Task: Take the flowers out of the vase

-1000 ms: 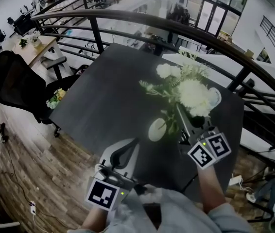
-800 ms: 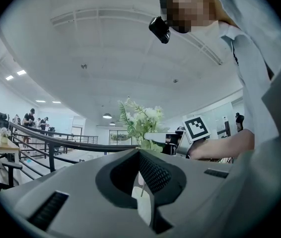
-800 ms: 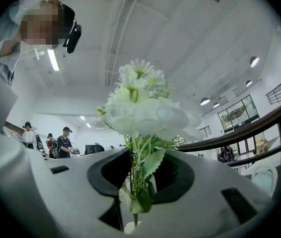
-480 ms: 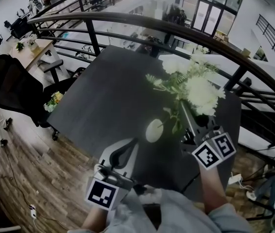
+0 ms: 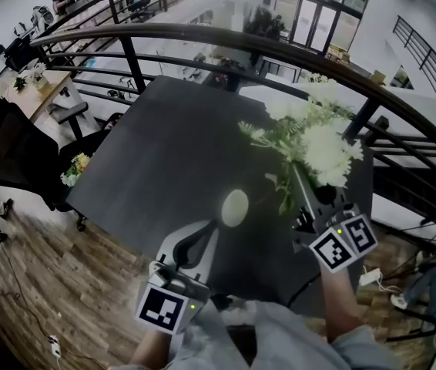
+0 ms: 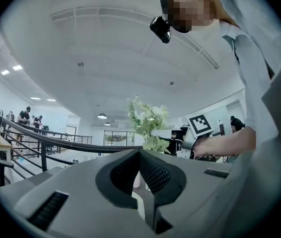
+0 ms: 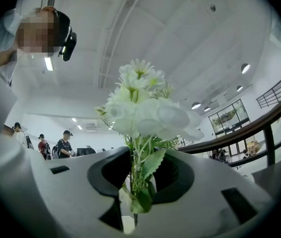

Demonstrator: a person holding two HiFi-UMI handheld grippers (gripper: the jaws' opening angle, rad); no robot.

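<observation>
My right hand-held gripper (image 7: 135, 190), clamped on the white-blossomed, green-stemmed flowers (image 7: 141, 108), has lifted them off the round white vase (image 5: 234, 206), while my left hand-held gripper (image 5: 207, 233) stays closed.

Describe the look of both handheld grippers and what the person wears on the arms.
The left gripper and right gripper match: pale grey plastic bodies with broad fingers lined in black ridged pads. Each carries a cube faced with black-and-white square markers and a small green light. The sleeves are light grey.
</observation>
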